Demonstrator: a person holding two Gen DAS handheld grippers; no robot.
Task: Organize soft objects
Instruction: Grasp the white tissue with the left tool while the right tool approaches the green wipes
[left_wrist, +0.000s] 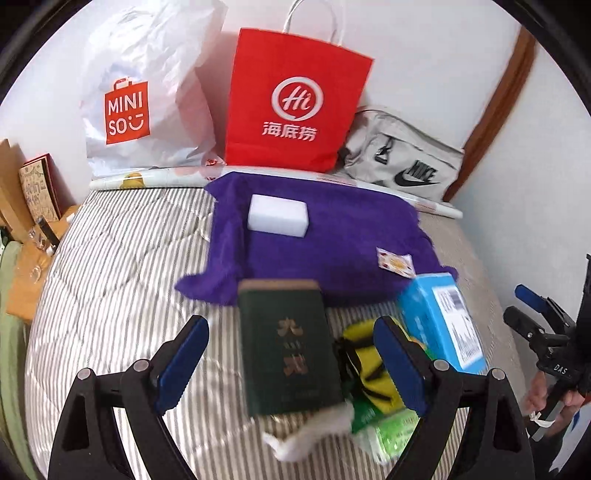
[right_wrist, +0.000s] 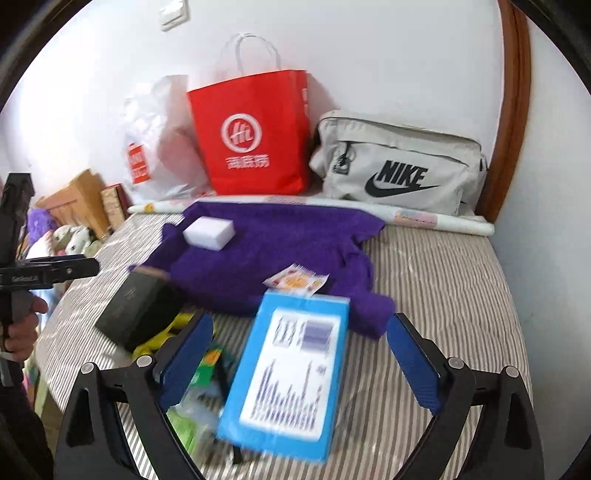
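Observation:
A purple towel (left_wrist: 332, 240) (right_wrist: 277, 236) lies spread on the striped bed, with a white sponge block (left_wrist: 279, 214) (right_wrist: 208, 230) and a small sachet (left_wrist: 395, 262) (right_wrist: 295, 278) on it. In front of it is a pile: a dark green box (left_wrist: 288, 347), a blue box (right_wrist: 291, 369), a yellow-and-black soft thing (left_wrist: 364, 362), a green packet (left_wrist: 388, 428) and white fluff (left_wrist: 306, 439). My left gripper (left_wrist: 291, 323) hangs open above the green box, clear of its sides. The right gripper (right_wrist: 301, 323) is open above the blue box, pads apart from it.
Against the back wall stand a white Miniso plastic bag (left_wrist: 147, 103), a red paper bag (left_wrist: 295, 107) and a grey Nike bag (right_wrist: 399, 166), with a long paper roll (right_wrist: 443, 221) before them. Cardboard boxes (left_wrist: 22, 184) and plush toys (right_wrist: 70, 236) sit at the left.

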